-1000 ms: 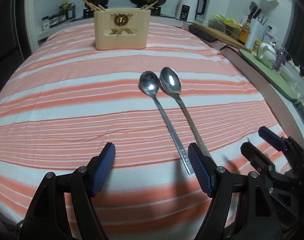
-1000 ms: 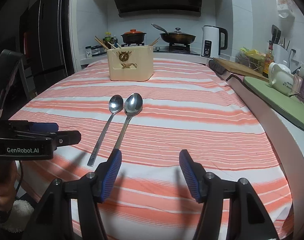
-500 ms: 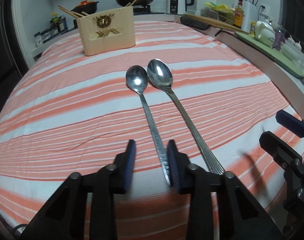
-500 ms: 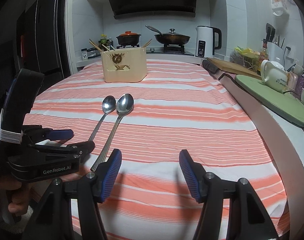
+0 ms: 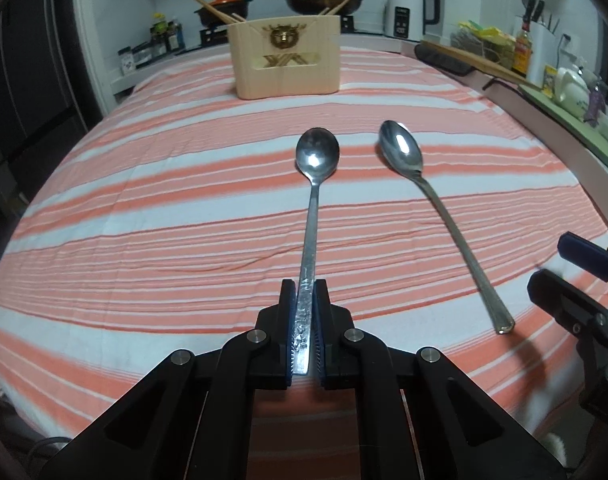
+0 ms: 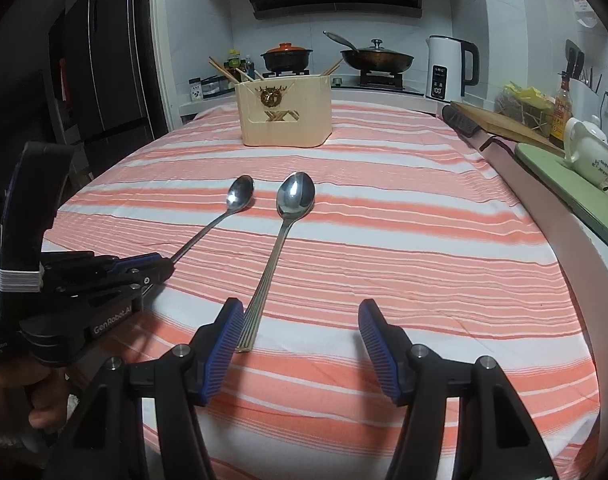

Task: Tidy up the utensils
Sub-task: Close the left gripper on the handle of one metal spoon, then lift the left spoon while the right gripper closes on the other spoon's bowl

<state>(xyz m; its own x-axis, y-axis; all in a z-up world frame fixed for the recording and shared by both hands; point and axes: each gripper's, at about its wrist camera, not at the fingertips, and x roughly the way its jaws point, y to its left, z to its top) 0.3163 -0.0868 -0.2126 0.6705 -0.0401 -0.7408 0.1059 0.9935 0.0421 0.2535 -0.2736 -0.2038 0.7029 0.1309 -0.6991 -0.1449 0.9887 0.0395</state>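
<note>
My left gripper (image 5: 305, 300) is shut on the handle end of a small steel spoon (image 5: 317, 156), whose bowl points toward the far side; it also shows in the right wrist view (image 6: 239, 196), with the left gripper (image 6: 159, 266) at left. A longer steel spoon (image 5: 402, 152) lies to its right on the striped cloth, seen too in the right wrist view (image 6: 293, 200). My right gripper (image 6: 297, 320) is open and empty, with the long spoon's handle end just beside its left finger. A wooden utensil holder (image 5: 285, 58) with chopsticks stands at the far middle (image 6: 285, 114).
The table carries an orange and white striped cloth (image 5: 143, 220). Behind are a stove with a pot (image 6: 285, 56) and a wok (image 6: 376, 58), and a white kettle (image 6: 450, 66). On the right are a cutting board (image 6: 500, 122), a green mat (image 6: 572, 184) and a white teapot (image 6: 588, 156).
My left gripper has closed from wide open onto the small spoon's handle and swung it apart from the long spoon. My right gripper stays open and has moved near the long spoon's handle end.
</note>
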